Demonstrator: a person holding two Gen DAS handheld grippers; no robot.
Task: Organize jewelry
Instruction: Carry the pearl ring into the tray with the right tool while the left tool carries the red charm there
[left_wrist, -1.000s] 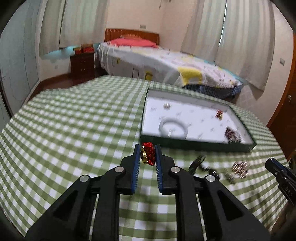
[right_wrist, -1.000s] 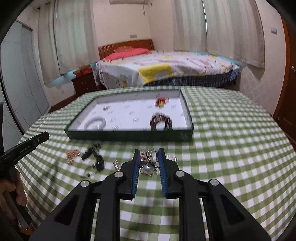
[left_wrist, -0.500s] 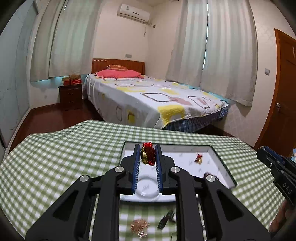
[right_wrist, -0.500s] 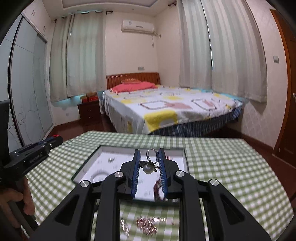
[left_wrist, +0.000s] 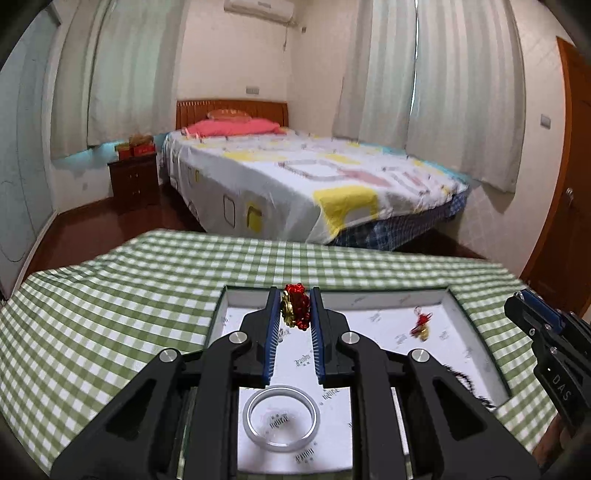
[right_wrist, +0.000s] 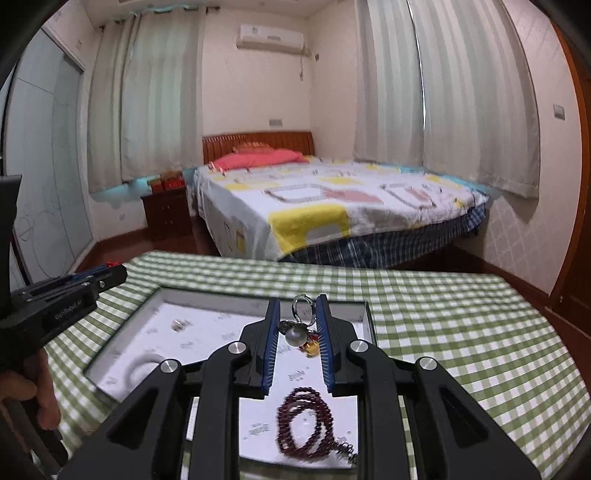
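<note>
— Left gripper (left_wrist: 294, 310)?
— Clenched on red-and-gold ornament (left_wrist: 295, 309), above tray (left_wrist: 476, 332); white bangle (left_wrist: 281, 423) below the fingertips.
— Right gripper (right_wrist: 297, 318)?
— Clamped on pearl ring (right_wrist: 297, 330), over same tray; dark red bead bracelet (right_wrist: 304, 428) beneath.

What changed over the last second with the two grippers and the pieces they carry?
Both grippers rose from the tablecloth and moved forward over the tray. The left gripper stays shut on the red and gold ornament; the right gripper stays shut on the pearl ring. Nothing was released; the tray's contents lie unchanged.
</note>
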